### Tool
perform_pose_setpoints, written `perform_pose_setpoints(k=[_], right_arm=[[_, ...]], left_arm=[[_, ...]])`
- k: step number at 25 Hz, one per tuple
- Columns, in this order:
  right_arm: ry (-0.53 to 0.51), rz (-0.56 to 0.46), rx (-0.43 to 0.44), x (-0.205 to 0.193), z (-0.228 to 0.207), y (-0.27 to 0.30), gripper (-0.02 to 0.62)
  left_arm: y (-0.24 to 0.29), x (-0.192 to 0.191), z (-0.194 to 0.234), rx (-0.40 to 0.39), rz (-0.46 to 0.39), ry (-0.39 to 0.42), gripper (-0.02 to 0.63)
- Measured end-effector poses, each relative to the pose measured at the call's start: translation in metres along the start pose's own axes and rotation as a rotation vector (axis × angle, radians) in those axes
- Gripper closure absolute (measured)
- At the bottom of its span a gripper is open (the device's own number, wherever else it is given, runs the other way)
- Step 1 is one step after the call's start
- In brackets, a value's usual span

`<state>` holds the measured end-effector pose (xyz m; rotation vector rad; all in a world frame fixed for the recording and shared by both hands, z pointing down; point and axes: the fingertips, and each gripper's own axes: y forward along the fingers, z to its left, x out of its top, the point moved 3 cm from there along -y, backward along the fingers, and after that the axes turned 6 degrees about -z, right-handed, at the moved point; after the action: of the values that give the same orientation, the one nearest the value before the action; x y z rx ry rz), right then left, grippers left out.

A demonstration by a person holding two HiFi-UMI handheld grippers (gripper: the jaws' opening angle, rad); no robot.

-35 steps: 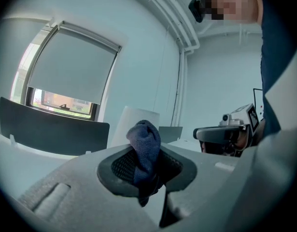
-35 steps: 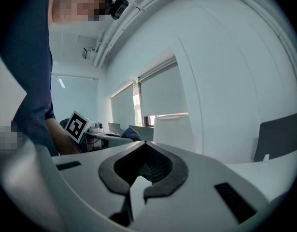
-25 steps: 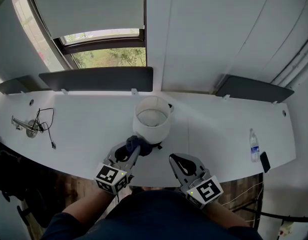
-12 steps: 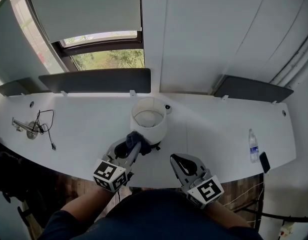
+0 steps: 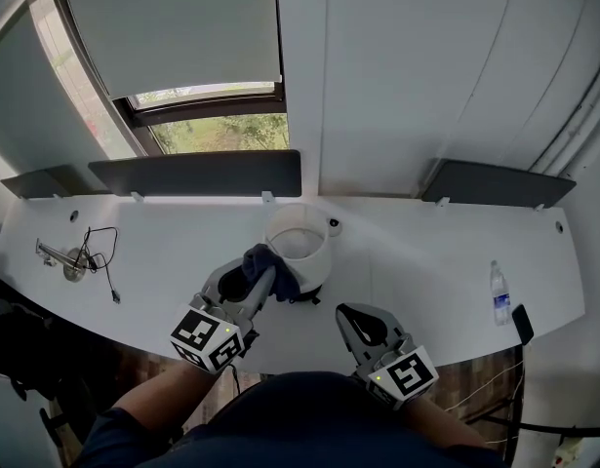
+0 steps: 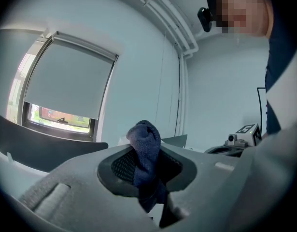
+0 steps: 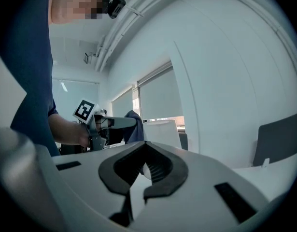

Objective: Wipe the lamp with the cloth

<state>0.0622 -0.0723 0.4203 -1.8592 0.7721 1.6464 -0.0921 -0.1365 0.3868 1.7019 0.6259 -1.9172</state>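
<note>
A lamp with a white drum shade [image 5: 301, 249] stands on the white table [image 5: 426, 261], just ahead of me. My left gripper [image 5: 263, 273] is shut on a dark blue cloth [image 5: 273, 267], which lies against the near left side of the shade. In the left gripper view the cloth [image 6: 145, 149] sticks up bunched between the jaws of the left gripper [image 6: 147, 164]. My right gripper [image 5: 349, 318] hovers at the table's near edge, right of the lamp, shut with nothing in it. The right gripper view shows its own jaws [image 7: 143, 149] together, with the shade [image 7: 161, 134] and cloth [image 7: 134, 128] beyond.
A water bottle [image 5: 496, 293] and a dark phone [image 5: 521, 323] lie at the table's right end. A metal fitting with a black cable [image 5: 82, 258] sits at the left. Dark panels [image 5: 195, 173] line the back edge under a window with a blind.
My left gripper has carried the cloth forward and up the lamp shade's near side. The right gripper has stayed put.
</note>
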Motion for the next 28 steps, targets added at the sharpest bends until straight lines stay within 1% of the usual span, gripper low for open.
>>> perform_pose_setpoints(k=[4,9,12,16,20,22,28], right_arm=[[-0.003,0.005,-0.01,-0.002,-0.001,0.0,0.584],[0.015,0.014,-0.033,-0.003,-0.002,0.004,0.584],[0.004,0.036,-0.05,-0.005,-0.005,0.006,0.584],[-0.004,0.043,-0.042,-0.01,-0.003,0.008,0.584],[-0.018,0.064,-0.057,-0.012,-0.004,0.009,0.584],[-0.009,0.051,-0.057,-0.013,-0.005,0.009,0.584],[-0.001,0.071,-0.071,-0.017,-0.006,0.008,0.584]], left_arm=[[0.0,-0.003,0.009,0.009,-0.004,0.011,0.52],[0.001,-0.022,0.026,0.034,0.016,-0.002,0.52],[0.001,-0.038,0.035,0.045,0.044,-0.013,0.52],[-0.001,-0.063,0.047,0.064,0.088,-0.037,0.52],[-0.001,-0.086,0.055,0.079,0.131,-0.054,0.52],[-0.002,-0.097,0.06,0.081,0.155,-0.056,0.52],[0.001,-0.118,0.075,0.095,0.223,-0.05,0.52]])
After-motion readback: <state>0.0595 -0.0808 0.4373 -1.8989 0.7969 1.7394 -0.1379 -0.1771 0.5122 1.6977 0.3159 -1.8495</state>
